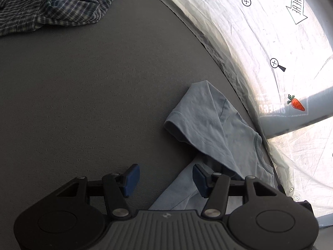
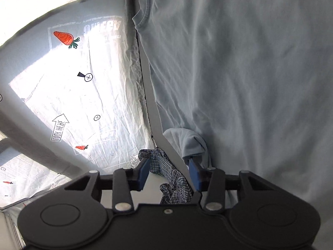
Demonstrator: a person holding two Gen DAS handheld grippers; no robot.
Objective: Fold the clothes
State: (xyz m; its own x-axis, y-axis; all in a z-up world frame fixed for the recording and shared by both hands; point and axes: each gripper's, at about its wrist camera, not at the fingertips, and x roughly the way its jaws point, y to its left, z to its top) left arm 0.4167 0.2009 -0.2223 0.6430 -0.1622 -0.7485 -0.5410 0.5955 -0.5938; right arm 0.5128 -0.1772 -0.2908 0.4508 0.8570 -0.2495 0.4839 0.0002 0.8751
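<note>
A light blue T-shirt (image 1: pixel 210 125) lies on the dark grey table (image 1: pixel 93 93), near its right edge, with one sleeve folded over toward the collar. My left gripper (image 1: pixel 164 179) is open and empty, low over the table, its right finger above the shirt's edge. In the right wrist view the same T-shirt (image 2: pixel 249 73) fills the right side, its other sleeve bunched (image 2: pixel 187 139) just ahead of my right gripper (image 2: pixel 169 174). The right gripper is open and holds nothing. A checked blue shirt (image 2: pixel 170 177) lies beneath its fingers.
A crumpled checked shirt (image 1: pixel 52 6) lies at the table's far left. Past the table edge (image 2: pixel 145 104) is a white printed sheet with carrots and arrows (image 2: pixel 62 93), also seen in the left wrist view (image 1: pixel 281 41).
</note>
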